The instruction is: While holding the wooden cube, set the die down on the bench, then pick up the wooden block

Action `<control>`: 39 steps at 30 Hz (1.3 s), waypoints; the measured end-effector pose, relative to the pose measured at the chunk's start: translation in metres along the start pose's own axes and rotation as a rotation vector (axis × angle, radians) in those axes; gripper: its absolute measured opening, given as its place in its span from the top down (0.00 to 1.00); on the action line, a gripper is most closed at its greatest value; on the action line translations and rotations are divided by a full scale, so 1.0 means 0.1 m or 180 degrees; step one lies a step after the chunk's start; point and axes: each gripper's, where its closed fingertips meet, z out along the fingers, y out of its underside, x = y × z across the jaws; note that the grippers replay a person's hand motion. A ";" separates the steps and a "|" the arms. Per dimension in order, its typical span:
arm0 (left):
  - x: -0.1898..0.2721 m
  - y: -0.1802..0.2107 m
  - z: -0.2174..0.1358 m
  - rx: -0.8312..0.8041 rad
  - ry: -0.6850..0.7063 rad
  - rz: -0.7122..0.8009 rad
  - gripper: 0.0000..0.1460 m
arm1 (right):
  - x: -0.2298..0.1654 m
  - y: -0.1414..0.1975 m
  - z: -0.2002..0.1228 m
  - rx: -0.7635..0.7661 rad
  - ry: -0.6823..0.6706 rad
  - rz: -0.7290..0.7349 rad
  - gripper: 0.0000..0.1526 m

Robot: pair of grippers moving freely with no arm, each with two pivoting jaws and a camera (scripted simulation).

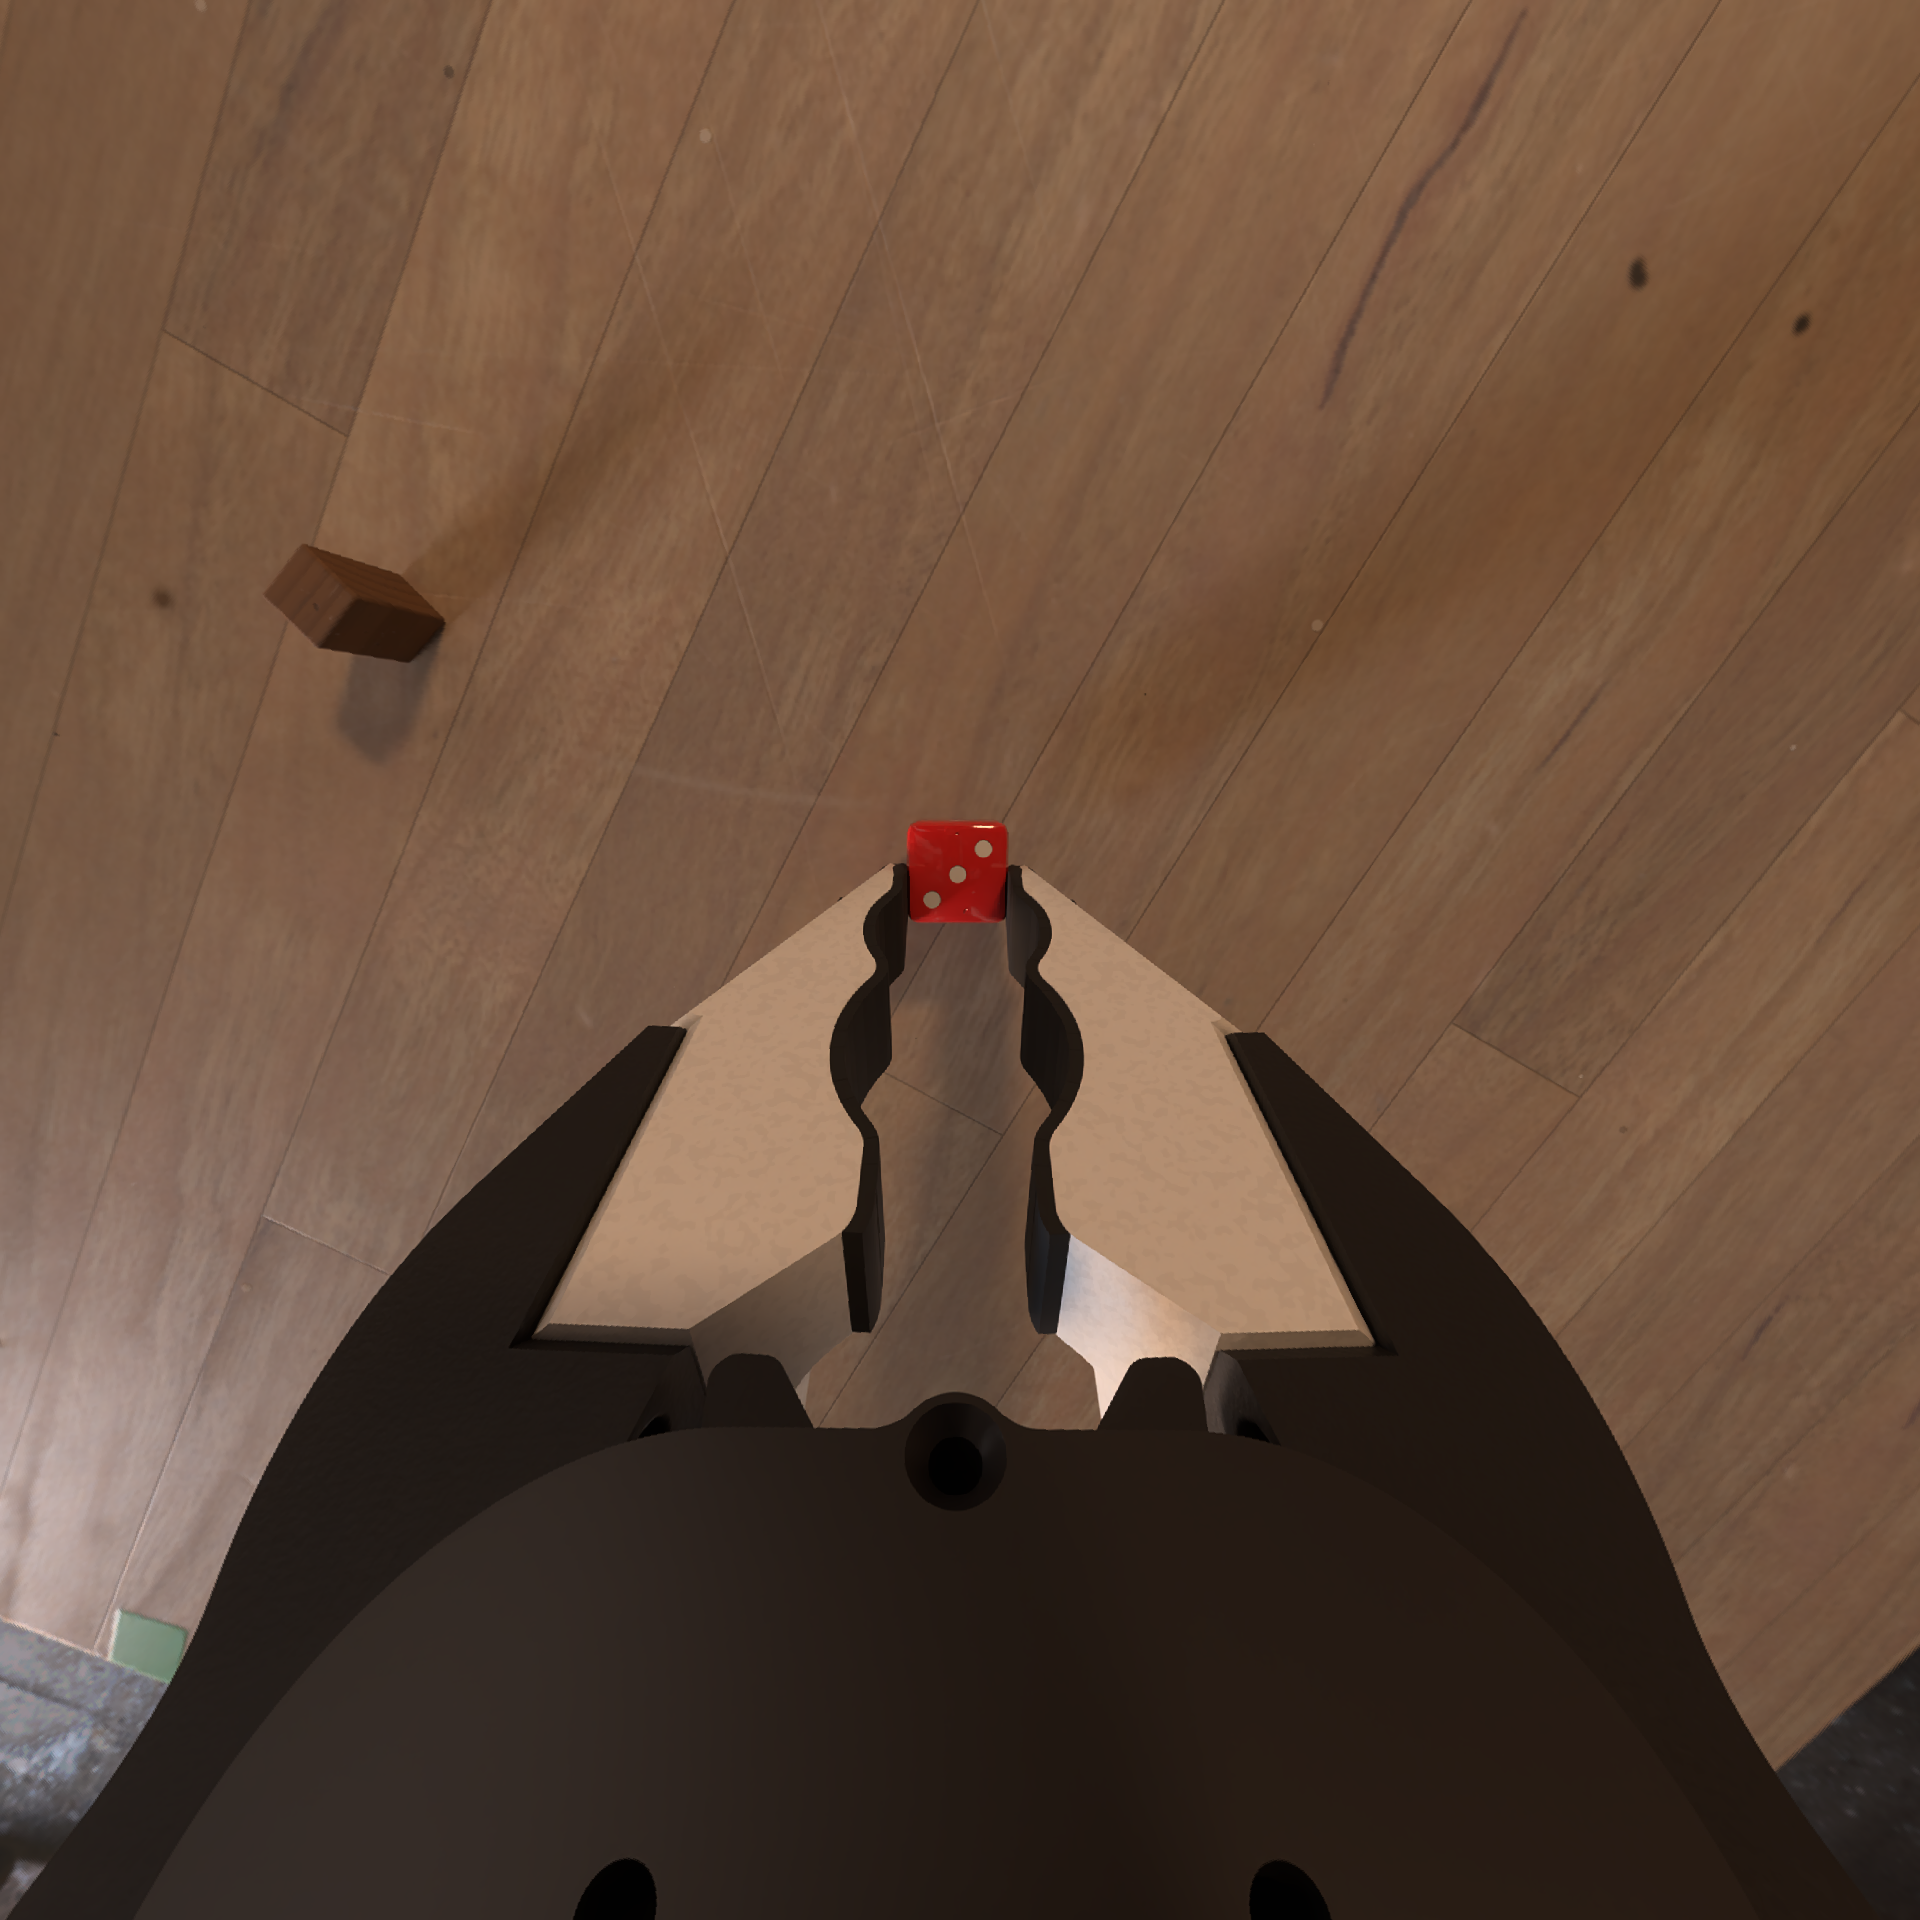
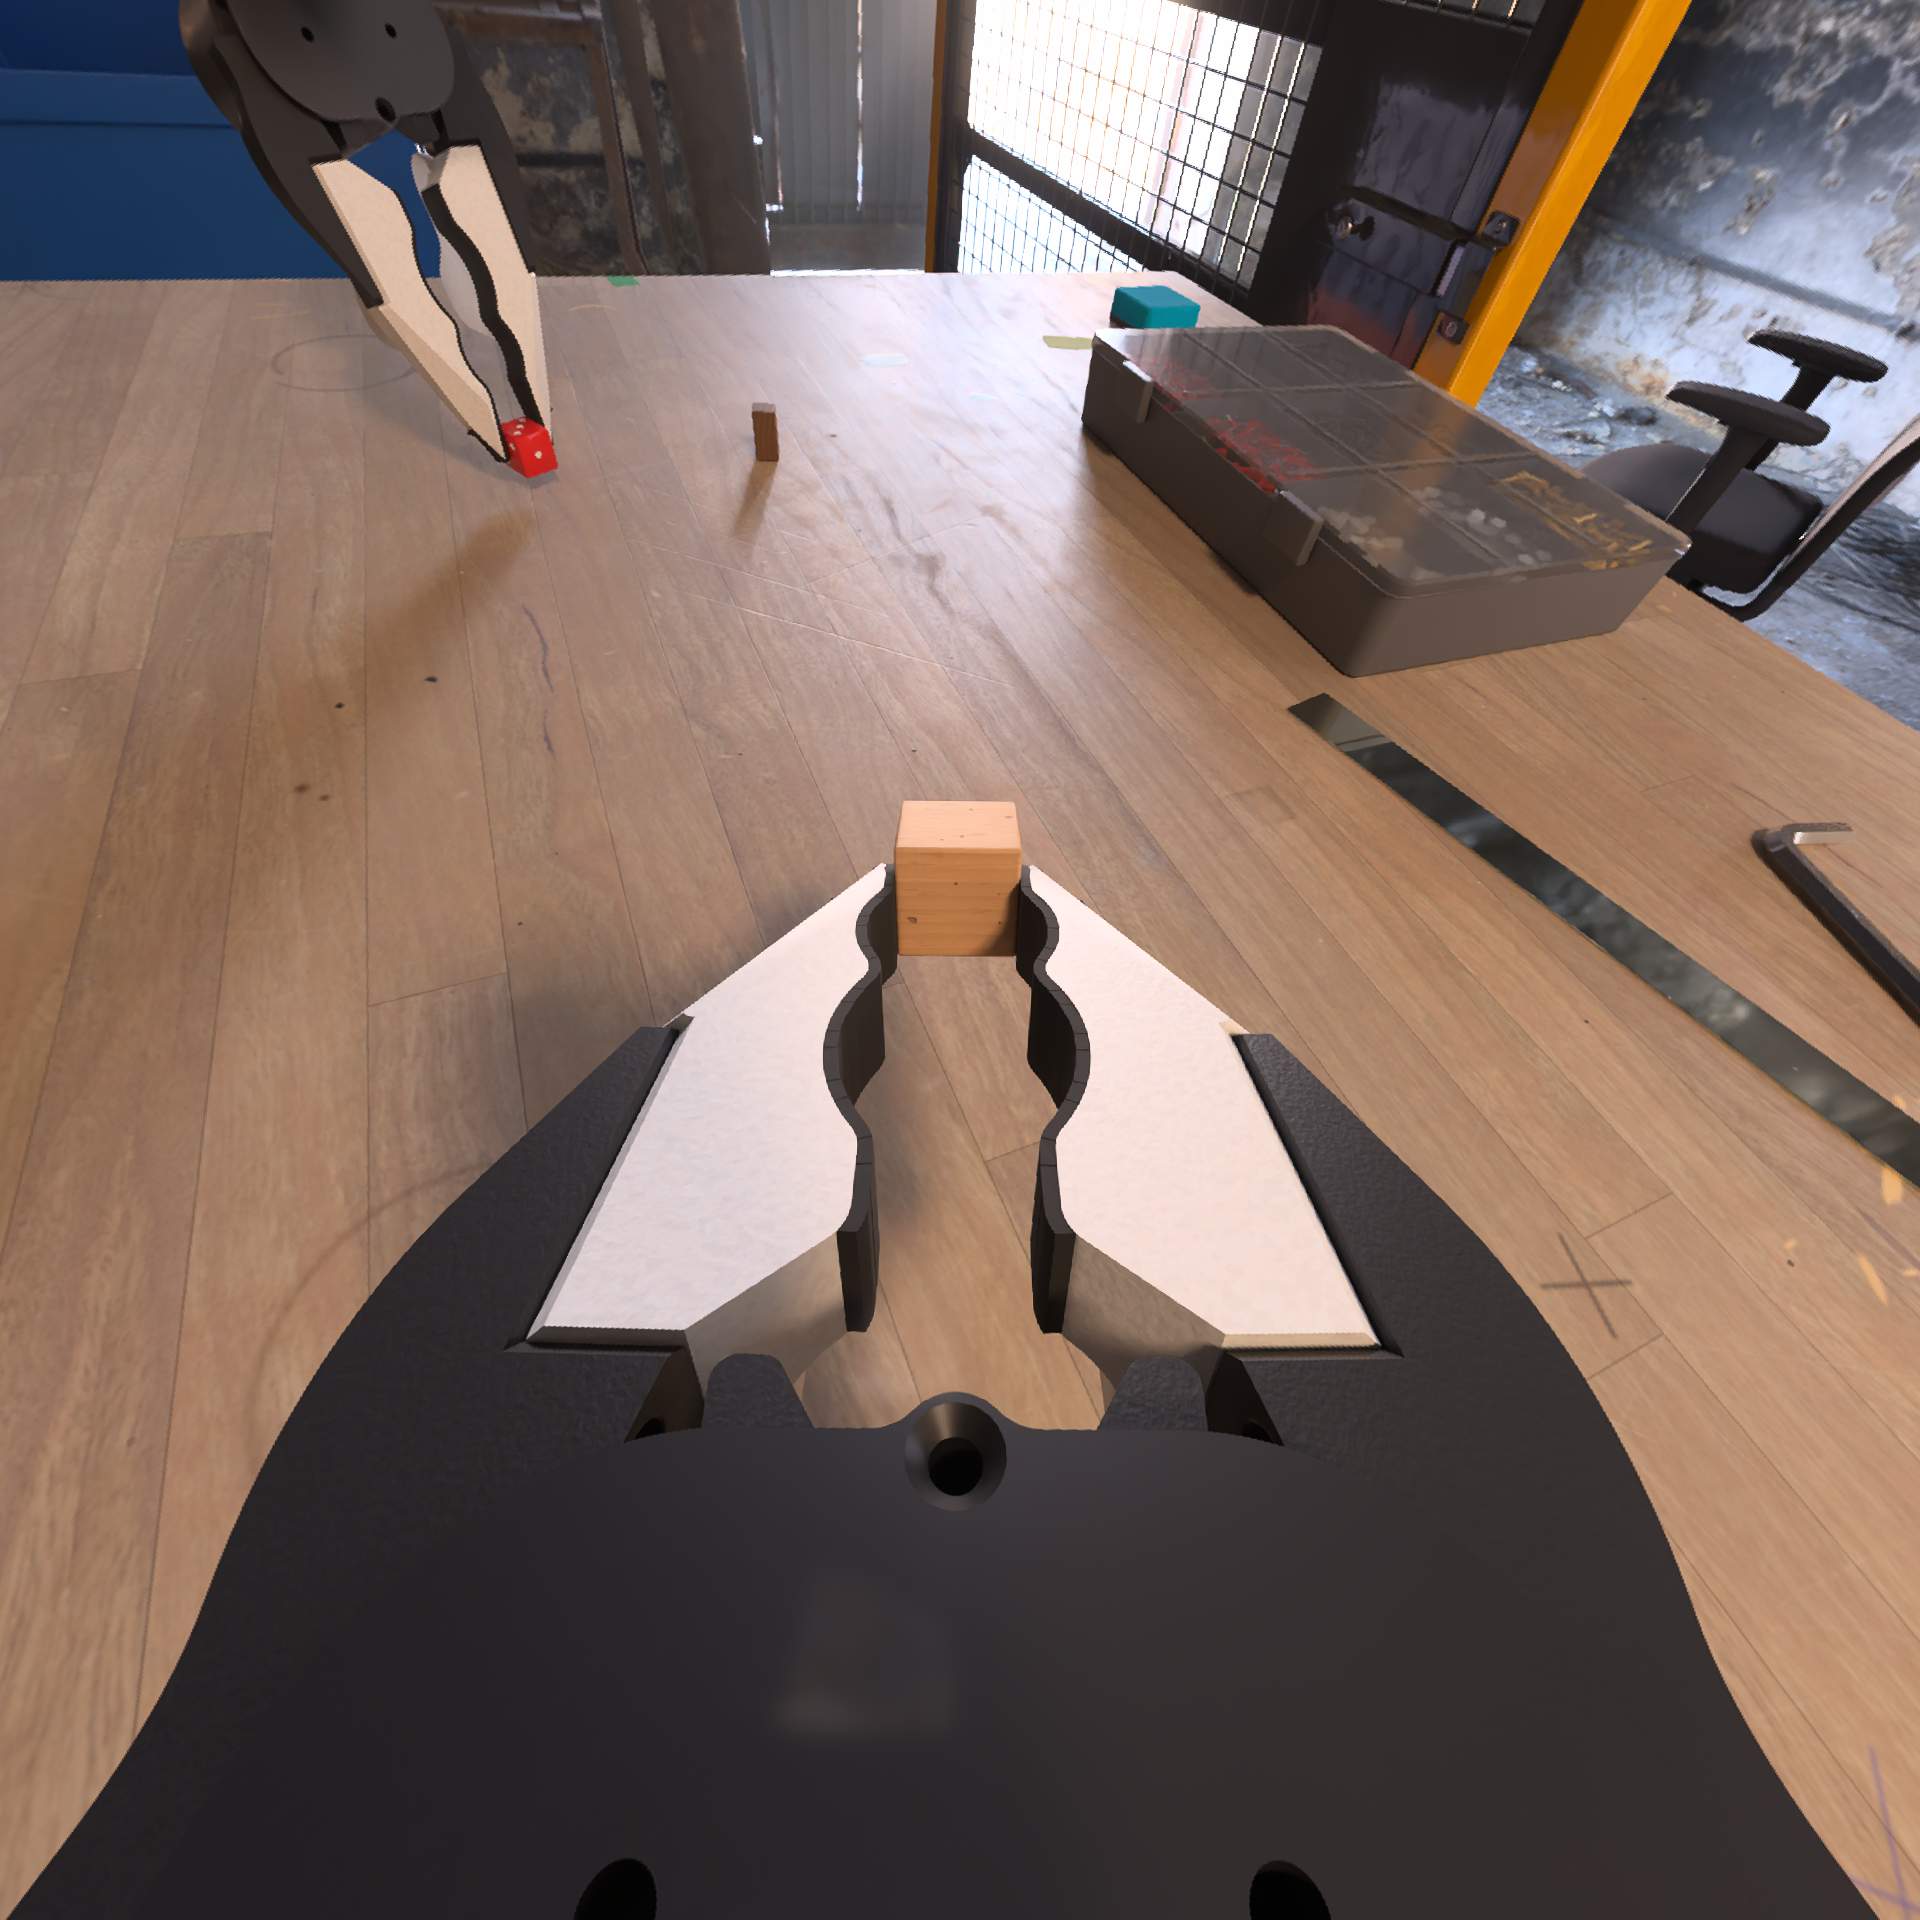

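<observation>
Left wrist view: left gripper (image 1: 957,883) pointing steeply down at bench (image 1: 1247,520), jaws narrowed onto red die (image 1: 957,871), pinched at its two sides by the fingertips (image 1: 896,894). Three pale pips facing the camera. Impossible to tell from this angle whether the die touches the planks. Dark wooden block (image 1: 353,606) well off to the upper left, standing alone, casting a shadow toward the camera. Bare scratched boards between die and block, nothing in the way. Small green patch (image 1: 149,1644) at the bench edge, lower left.

Right wrist view: right gripper (image 2: 956,894) held above the bench (image 2: 312,831), jaws closed to a narrow gap on pale wooden cube (image 2: 956,878), gripped at both sides near the tips. Far ahead to the left, left gripper (image 2: 514,442) slanting down with the die (image 2: 529,447) at its tips, low against the bench surface. Wooden block (image 2: 765,431) upright just to the right of it, apart from the die, open wood all around. Grey compartment box (image 2: 1351,499) with a clear lid along the right side, teal block (image 2: 1153,308) behind it. Dark slot (image 2: 1558,883) cut in the bench nearer on the right, hex key (image 2: 1829,904) beyond that. Office chair (image 2: 1745,457) off the bench edge, wire-mesh panel (image 2: 1122,135) at the back.
</observation>
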 end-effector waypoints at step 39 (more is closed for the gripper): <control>0.86 -2.27 0.81 -0.0025 0.0285 0.0623 0.88 | 0.24 -0.10 -0.35 0.0381 0.0243 0.0242 0.86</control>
